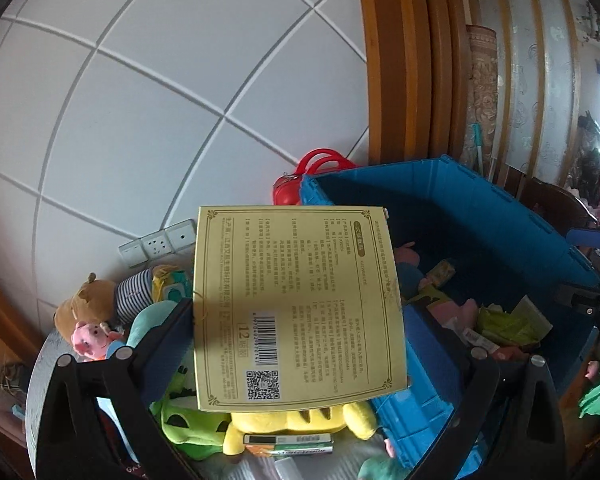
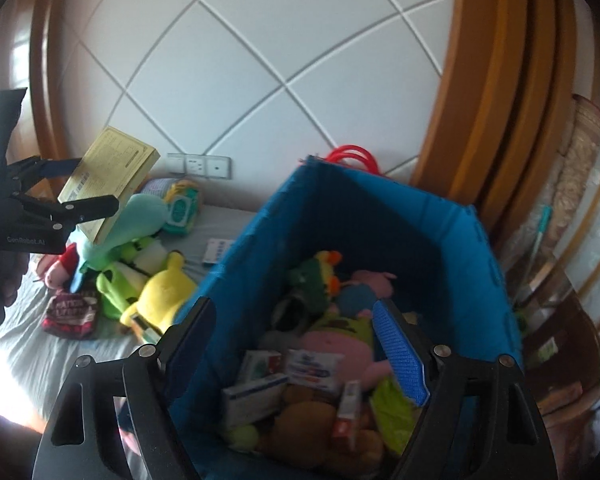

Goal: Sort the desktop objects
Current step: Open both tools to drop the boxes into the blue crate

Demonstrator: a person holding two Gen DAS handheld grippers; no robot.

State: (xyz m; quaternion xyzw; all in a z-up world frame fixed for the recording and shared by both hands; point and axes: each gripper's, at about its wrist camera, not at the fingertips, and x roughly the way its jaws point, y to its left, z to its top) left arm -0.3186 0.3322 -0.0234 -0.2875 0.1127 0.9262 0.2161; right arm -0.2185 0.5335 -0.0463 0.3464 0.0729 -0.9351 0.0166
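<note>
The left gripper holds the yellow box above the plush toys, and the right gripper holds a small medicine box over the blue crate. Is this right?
Not quite. The right gripper holds nothing: the right wrist view shows its fingers open over the blue crate. The left gripper does hold the yellow box.

I see flat yellow cardboard box (image 1: 296, 304), faint sheen, printed paper face. Large blue plastic crate (image 2: 452, 236), smooth moulded walls, semi-gloss. Yellow plush toy (image 2: 160, 296), soft fuzzy cloth; brown plush bear (image 1: 86, 300) likewise. Grey bedsheet (image 2: 60, 356), matt, wrinkled fabric. Left gripper (image 1: 300, 340) fingers matt black plastic, metal rivets. Right gripper (image 2: 296, 344) pad (image 2: 400, 360) blue, ribbed. Wall (image 1: 160, 100) panels smooth, matt white; orange-brown wooden frame (image 2: 500, 80) glossy.
</note>
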